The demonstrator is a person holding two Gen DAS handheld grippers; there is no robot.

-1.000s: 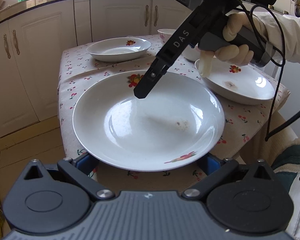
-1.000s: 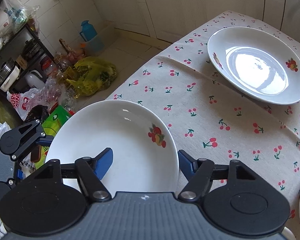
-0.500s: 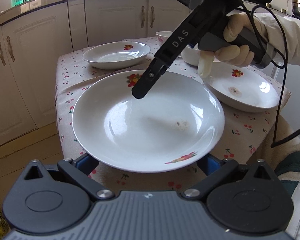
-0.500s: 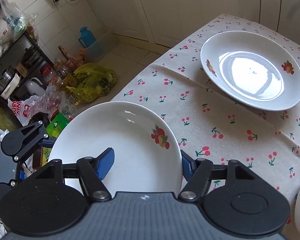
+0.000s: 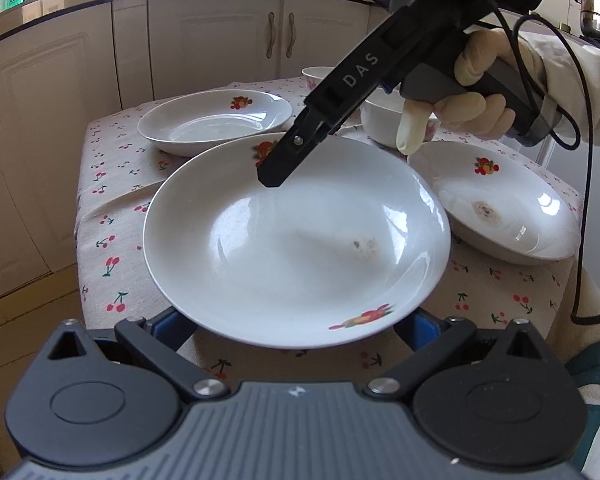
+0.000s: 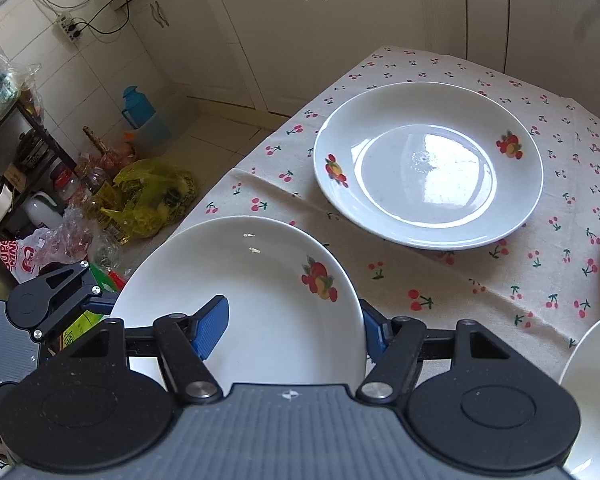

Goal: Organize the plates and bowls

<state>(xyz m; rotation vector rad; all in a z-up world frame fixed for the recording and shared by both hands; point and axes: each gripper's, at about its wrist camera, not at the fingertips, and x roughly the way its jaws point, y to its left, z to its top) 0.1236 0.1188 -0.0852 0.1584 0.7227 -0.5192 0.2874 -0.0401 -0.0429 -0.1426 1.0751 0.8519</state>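
A white plate (image 5: 296, 240) with fruit prints is held in the air over the near corner of the cherry-print table (image 5: 112, 208). My left gripper (image 5: 294, 324) clamps its near rim, its blue fingers partly hidden under the edge. My right gripper (image 5: 284, 168) is shut on the far rim, one finger inside the plate. In the right wrist view that plate (image 6: 260, 300) sits between my right gripper's (image 6: 292, 332) blue pads. A second plate (image 6: 428, 164) lies on the cloth ahead, also seen in the left wrist view as the far plate (image 5: 216, 124).
A stained plate (image 5: 500, 208) lies at the right of the table, with two white bowls (image 5: 384, 124) behind it. A gloved hand (image 5: 472, 96) holds the right gripper. White cabinets (image 5: 220, 40) stand behind the table. Bags and bottles (image 6: 140, 196) clutter the floor at the left.
Both grippers have carried the plate across the table's corner toward the far plate, which now looks nearer in the right wrist view. Neither grip has changed.
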